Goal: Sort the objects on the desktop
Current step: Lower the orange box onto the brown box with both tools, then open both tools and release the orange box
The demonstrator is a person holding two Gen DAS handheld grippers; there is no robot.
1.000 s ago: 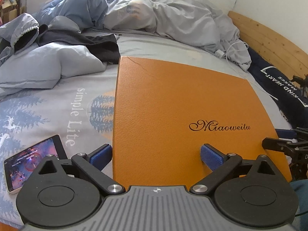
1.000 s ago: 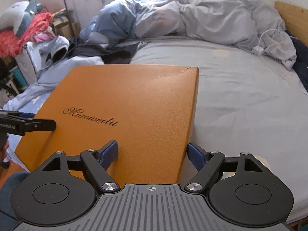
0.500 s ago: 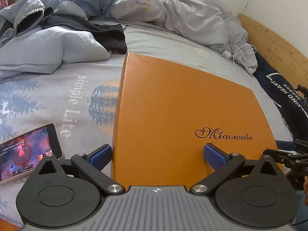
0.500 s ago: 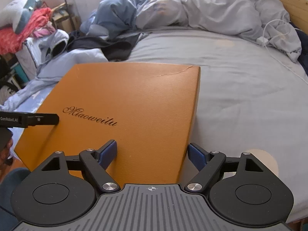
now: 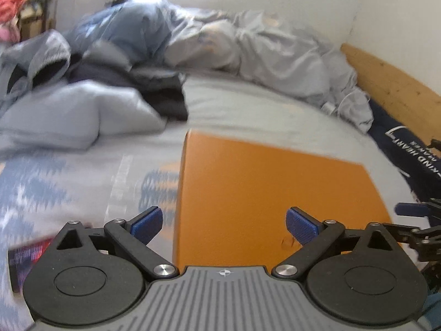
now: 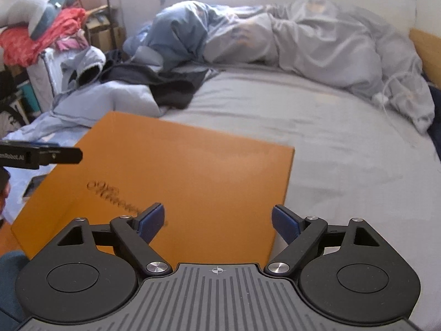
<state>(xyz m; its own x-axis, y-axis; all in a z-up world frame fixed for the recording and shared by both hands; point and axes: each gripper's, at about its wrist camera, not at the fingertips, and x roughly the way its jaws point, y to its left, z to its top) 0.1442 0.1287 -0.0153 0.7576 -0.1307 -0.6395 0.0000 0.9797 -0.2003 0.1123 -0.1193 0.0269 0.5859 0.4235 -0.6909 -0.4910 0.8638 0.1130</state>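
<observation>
Both hand-held grippers, left (image 5: 224,224) and right (image 6: 217,220), gape wide, empty, over a flat orange leather-textured board (image 6: 179,182) with dark script lettering, lying on the grey bed (image 6: 344,149).

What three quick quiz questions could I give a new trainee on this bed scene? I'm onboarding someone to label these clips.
1. True or false: the orange board lies flat on the bed.
2. Which is nearer the crumpled grey duvet: the board's lettered end or its plain end?
3. Multiple choice: the right gripper is A) shut on the board, B) open with nothing between its pads, C) shut on a cable.

Key:
1. True.
2. The plain end; the lettering sits near the grippers.
3. B. Its jaws have just been opening, and the left gripper stands open too.
</observation>
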